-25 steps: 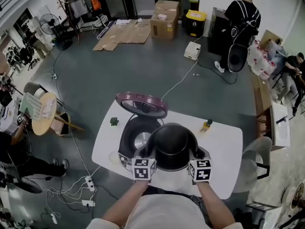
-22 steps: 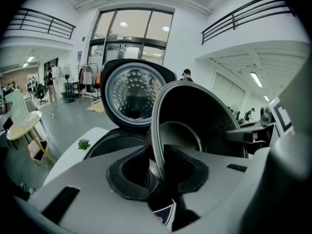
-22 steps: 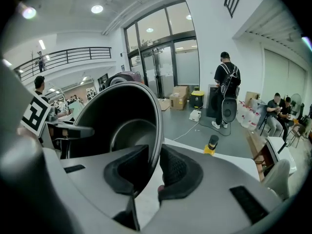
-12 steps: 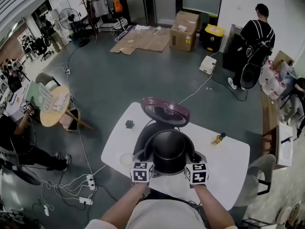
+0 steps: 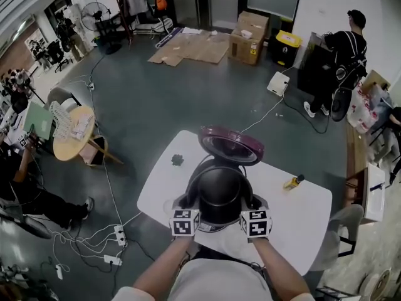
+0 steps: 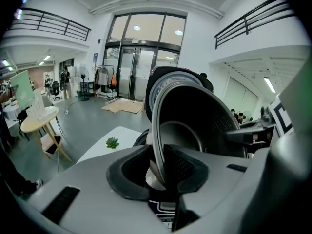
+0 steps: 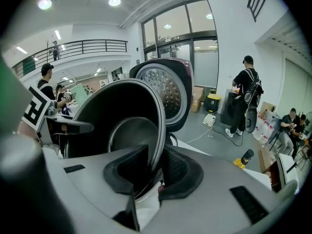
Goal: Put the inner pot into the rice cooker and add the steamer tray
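White rounded table (image 5: 301,221) underlies a round, glossy inner pot (image 5: 219,193).

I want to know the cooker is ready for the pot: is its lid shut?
No, the lid stands raised open behind the inner pot in the head view.

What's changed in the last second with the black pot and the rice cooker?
The black metal inner pot, gripped at its rim by the left gripper and right gripper, moved left from beside the well of the dark rice cooker to over it. Both grips held; the maroon lid stayed open, the small green plant and yellow bottle unmoved.
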Action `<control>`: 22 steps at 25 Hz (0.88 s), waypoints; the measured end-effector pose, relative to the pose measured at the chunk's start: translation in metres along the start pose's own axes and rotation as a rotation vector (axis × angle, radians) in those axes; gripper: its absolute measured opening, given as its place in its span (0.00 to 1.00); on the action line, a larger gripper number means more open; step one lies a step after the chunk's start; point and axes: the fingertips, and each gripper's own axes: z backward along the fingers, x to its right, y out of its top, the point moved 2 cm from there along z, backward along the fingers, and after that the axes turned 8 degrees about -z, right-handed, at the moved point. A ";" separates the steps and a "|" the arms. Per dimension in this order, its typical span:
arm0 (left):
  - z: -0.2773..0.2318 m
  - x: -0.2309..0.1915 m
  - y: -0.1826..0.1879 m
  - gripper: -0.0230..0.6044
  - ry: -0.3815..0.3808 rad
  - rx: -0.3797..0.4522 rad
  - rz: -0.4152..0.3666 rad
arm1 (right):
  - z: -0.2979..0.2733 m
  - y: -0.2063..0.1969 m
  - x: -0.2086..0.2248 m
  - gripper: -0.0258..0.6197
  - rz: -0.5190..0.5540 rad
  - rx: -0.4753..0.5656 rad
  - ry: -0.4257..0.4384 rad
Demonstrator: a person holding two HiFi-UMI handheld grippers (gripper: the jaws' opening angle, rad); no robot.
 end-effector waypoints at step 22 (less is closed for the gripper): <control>-0.053 -0.030 -0.025 0.26 -0.095 -0.235 -0.151 | -0.063 -0.023 -0.008 0.20 0.006 -0.197 -0.022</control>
